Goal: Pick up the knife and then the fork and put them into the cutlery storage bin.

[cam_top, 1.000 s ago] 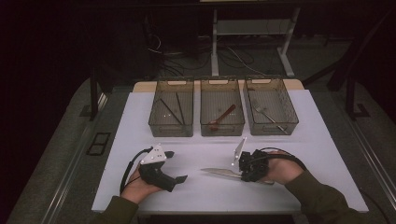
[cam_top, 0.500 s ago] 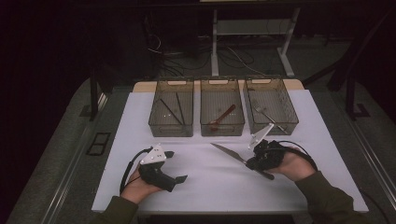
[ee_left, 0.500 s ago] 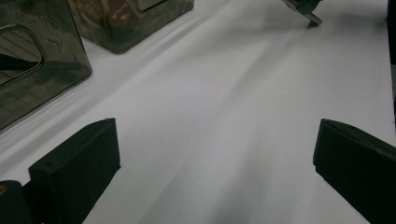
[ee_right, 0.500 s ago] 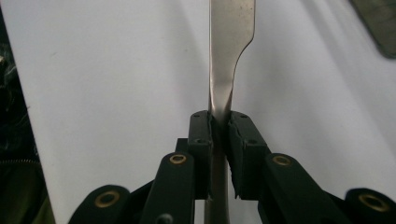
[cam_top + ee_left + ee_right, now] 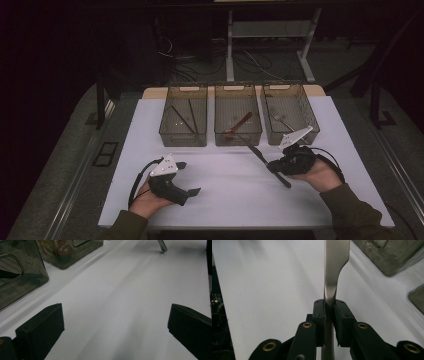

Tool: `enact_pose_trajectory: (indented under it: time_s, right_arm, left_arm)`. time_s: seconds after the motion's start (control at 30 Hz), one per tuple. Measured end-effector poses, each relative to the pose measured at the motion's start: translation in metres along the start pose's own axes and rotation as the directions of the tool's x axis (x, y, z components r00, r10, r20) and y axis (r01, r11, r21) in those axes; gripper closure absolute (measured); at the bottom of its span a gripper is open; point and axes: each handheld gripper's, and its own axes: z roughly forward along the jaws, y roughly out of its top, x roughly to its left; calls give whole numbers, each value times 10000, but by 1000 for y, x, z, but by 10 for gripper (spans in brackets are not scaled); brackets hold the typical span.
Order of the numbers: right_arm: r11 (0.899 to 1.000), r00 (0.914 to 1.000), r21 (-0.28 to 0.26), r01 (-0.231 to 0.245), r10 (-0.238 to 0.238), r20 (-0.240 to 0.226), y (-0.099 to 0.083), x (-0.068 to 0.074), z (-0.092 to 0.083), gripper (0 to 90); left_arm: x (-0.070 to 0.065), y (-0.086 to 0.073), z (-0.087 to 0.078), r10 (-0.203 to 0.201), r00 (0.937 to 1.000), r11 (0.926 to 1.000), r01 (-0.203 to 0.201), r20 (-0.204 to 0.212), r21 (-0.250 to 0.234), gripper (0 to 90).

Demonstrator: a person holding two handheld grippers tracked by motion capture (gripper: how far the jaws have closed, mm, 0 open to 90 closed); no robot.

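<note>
High view: right gripper (image 5: 274, 166), clamped on a table knife (image 5: 260, 156), has carried it up off the white table (image 5: 225, 200) toward the three bins (image 5: 238, 122), blade nearing the middle one. Left gripper (image 5: 187, 177) rests with jaws spread, empty. Sorting looks imminent.

knife (image 5: 336, 267): shiny silver
grippers (image 5: 274, 166): black, brass rivets, grey top plates
table (image 5: 235, 195): plain white
bins (image 5: 184, 122): smoky see-through brown
spoon (image 5: 239, 125): reddish-brown
sleeves (image 5: 356, 217): olive green
</note>
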Motion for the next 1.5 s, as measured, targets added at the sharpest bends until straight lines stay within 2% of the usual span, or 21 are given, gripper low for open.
enact_pose_trajectory:
  time_s: [0.2,0.3,0.5,0.6,0.8,1.0,1.33,1.5]
  right_arm:
    - [9977,9997,-644,-223,228,67,-3,-4,-7,787]
    - [9939,9993,-1050,-350,361,85,-4,-6,-11,787]
    - [9863,9974,-1506,-670,704,171,-7,-11,-16,787]
    - [9777,9949,-1885,-920,982,233,-8,-14,-19,787]
    - [9629,9920,-2484,-1054,1192,410,-9,-20,-26,787]
    - [9488,9878,-2904,-1240,1457,543,-9,-24,-32,787]
    - [9346,9840,-3301,-1324,1639,694,-5,-28,-39,787]
    - [9306,9825,-3425,-1289,1666,830,-1,-30,-43,787]
  left_arm:
    - [0,0,0,2,10000,10000,-2,11,-25,0]
    - [0,0,0,-9,10000,10000,9,11,-52,0]
    - [0,0,1,-85,9999,9999,86,58,-122,0]
    - [0,0,2,-133,9998,9998,135,117,-174,0]
    - [-1,0,4,-284,9994,9994,289,208,-210,0]
    - [0,1,1,-484,9986,9980,492,219,-400,0]
    - [0,1,-1,-537,9984,9974,545,187,-479,0]
    - [1,1,0,-482,9987,9977,490,191,-462,0]
